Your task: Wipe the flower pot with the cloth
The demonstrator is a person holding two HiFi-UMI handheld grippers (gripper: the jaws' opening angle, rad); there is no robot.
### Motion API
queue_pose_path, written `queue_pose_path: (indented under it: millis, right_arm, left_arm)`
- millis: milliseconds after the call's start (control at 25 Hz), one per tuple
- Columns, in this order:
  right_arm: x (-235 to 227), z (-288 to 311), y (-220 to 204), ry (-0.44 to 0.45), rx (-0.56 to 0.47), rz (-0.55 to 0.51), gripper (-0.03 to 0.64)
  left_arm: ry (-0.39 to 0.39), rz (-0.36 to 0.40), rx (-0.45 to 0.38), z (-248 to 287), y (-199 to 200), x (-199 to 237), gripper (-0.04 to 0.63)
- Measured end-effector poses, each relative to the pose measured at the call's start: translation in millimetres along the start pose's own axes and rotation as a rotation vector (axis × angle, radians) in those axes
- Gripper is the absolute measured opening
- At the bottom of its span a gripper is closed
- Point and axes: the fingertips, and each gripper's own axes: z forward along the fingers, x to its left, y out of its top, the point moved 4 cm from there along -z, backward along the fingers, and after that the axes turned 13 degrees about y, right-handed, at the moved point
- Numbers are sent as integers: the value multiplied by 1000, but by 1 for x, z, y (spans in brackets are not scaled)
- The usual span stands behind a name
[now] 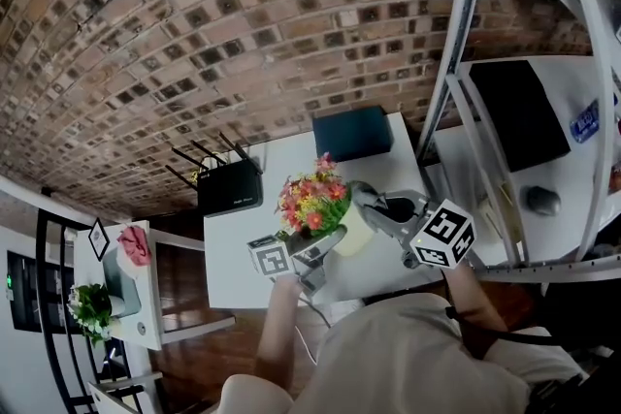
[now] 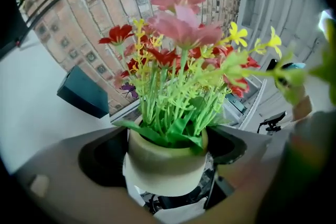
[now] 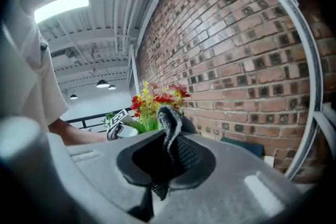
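Cream flower pot (image 2: pixel 165 168) sits pinched in left gripper (image 2: pixel 167 152) fingers (image 2: pixel 63 181); right gripper (image 3: pixel 167 157) fingers (image 3: pixel 257 176) pinch dark cloth (image 3: pixel 170 123).

A white table (image 1: pixel 238 259) carries two things. A black router (image 1: pixel 229 187) with raised antennas sits at its far left corner. A dark teal box (image 1: pixel 351 133) lies at its far right corner, well apart from the router.

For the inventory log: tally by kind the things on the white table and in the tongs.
Flower pot: 1
Cloth: 1
Router: 1
Dark box: 1
Total: 4
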Motion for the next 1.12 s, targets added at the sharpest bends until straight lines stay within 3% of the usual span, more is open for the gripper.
queue_pose_path:
  millis: [160,240,320,440,600,800,960,1120]
  right_arm:
    - [-7,-8,-12,93,-41,132,3]
    - [-10,-11,-14,144,-102,196,3]
    - [-12,-15,-14,203,-173,281,3]
    - [-14,-18,-16,310,-246,394,2]
    - [-12,-18,-20,389,-289,426,2]
    - [-2,-6,-33,454,-238,400,2]
    - [-1,2,-37,424,-268,401,2]
    - [-8,-1,-35,382,-344,419,3]
  left_arm:
    - [-109,-76,51,-6,-16,-5,497]
    - [-156,-78,48,-10,-15,-14,497]
    - [-223,-136,45,-13,-19,-21,497]
    - [-278,-109,36,-17,-17,-35,497]
    - [-342,-116,15,-24,-19,-48,495]
    - [-459,-182,-97,-33,-7,-63,489]
    - [-503,-289,-131,-27,-5,-67,486]
    - [-523,-408,-216,-18,3,-69,485]
